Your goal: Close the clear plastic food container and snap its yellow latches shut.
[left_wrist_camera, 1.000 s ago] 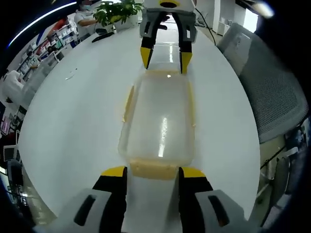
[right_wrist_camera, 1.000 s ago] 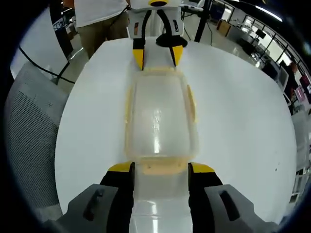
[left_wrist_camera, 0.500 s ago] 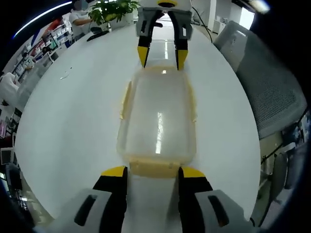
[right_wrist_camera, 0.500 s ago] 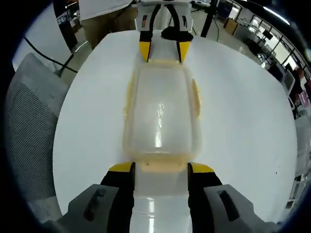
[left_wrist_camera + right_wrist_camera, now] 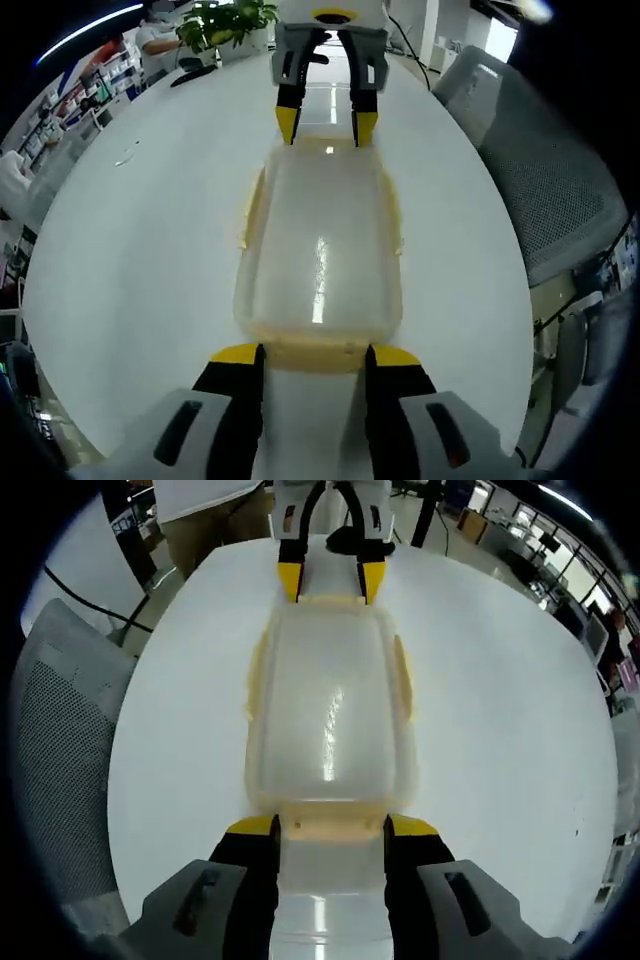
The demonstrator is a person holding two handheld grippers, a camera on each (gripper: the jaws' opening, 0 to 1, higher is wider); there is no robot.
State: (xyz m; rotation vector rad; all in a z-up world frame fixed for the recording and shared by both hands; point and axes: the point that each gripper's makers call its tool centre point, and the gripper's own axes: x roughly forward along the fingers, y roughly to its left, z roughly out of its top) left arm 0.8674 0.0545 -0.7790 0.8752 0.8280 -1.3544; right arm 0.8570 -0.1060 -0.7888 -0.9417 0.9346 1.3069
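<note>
- We see the left gripper (image 5: 305, 355), jaws apart, straddling the yellow end latch (image 5: 312, 352) at the near end of the clear container (image 5: 318, 250).
- Container lies lengthwise on the white table (image 5: 140, 250), lid on.
- Right gripper (image 5: 328, 827), jaws apart, straddles the opposite end latch (image 5: 330, 823).

Both views are bright and evenly lit from ceiling lamps. A white streak of glare runs along the lid of the container (image 5: 318, 245) and on the table (image 5: 130, 260) at upper centre. Fisheye bending curves the edges; the far background is slightly soft.
</note>
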